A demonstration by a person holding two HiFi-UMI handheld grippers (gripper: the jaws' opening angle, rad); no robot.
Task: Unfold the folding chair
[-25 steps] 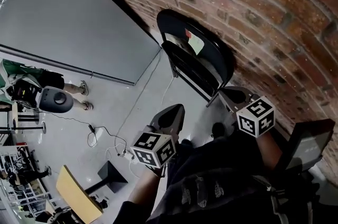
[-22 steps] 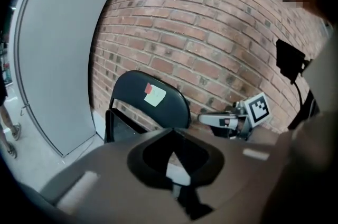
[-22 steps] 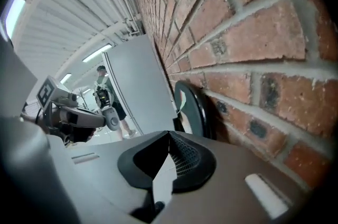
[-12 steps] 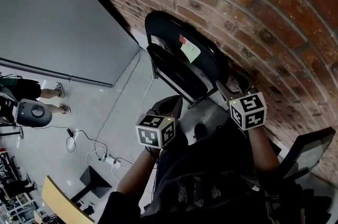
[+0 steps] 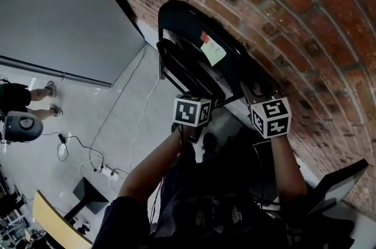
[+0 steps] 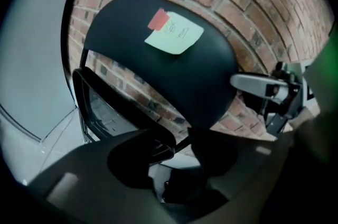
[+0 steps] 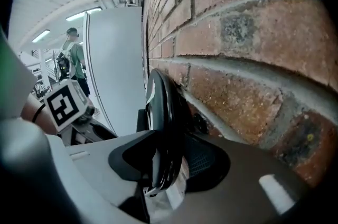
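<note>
Folding chair (image 5: 200,60), from the head view, leans folded flat against the brick wall (image 5: 305,19), just ahead of both tools. The left tool (image 5: 189,96) is at its lower edge and the right tool (image 5: 257,90) at the side nearer the wall.

In the left gripper view, that tool's jaws have just been opening and stand partly apart. The seat (image 6: 124,112) has its rim at the gap, with no pad visibly pressing.

In the right gripper view, the jaws have just been closing and seem to pinch the chair's edge, end-on between them.

I'd say nothing is unfolded yet: drawing it off the wall and swinging the seat down remain.
</note>
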